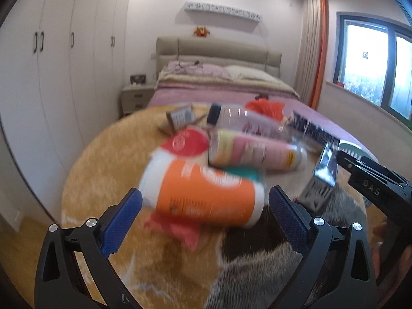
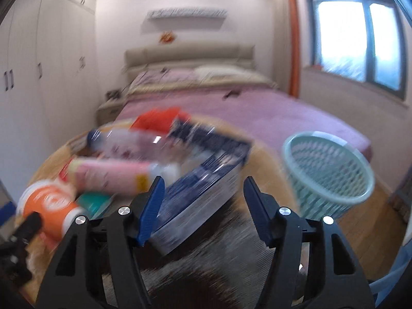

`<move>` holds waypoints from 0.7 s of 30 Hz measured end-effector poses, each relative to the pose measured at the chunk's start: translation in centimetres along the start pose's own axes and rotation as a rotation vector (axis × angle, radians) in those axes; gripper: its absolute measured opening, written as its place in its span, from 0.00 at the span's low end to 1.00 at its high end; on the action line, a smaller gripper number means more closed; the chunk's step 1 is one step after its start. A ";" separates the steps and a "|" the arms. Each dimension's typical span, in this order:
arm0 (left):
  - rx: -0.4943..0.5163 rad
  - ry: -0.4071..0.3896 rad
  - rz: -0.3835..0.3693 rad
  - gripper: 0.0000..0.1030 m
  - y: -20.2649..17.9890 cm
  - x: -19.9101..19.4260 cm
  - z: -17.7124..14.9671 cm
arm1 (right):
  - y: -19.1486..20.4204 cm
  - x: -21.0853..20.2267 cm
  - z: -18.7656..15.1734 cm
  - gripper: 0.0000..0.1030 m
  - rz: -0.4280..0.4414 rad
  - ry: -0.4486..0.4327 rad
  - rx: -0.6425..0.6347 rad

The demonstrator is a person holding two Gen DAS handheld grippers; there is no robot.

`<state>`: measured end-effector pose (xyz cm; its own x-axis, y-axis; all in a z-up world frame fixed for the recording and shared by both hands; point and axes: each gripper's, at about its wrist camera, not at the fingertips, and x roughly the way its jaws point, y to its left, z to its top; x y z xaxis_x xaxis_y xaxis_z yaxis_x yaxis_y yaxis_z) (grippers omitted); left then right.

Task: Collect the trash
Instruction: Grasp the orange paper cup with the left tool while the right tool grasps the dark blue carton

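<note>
left hand-held gripper (image 1: 204, 215) gaping, empty | right hand-held gripper (image 2: 203, 206) half-open, empty | trash blurred

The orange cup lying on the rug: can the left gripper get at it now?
Probably yes: the orange cup lies just ahead of the open left gripper, nothing between them.
</note>
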<state>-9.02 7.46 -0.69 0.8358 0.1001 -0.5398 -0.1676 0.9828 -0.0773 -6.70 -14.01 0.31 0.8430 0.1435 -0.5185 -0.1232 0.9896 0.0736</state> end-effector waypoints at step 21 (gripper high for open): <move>0.068 0.028 0.199 0.86 4.3 -1.5 -1.2 | -0.1 0.3 -0.8 0.73 -0.091 0.070 -0.015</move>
<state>-11.64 11.36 -1.26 0.7749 0.2899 -0.5617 -0.2914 0.9524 0.0896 -6.90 -14.02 -0.57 0.8123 0.0520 -0.5810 -0.0559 0.9984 0.0113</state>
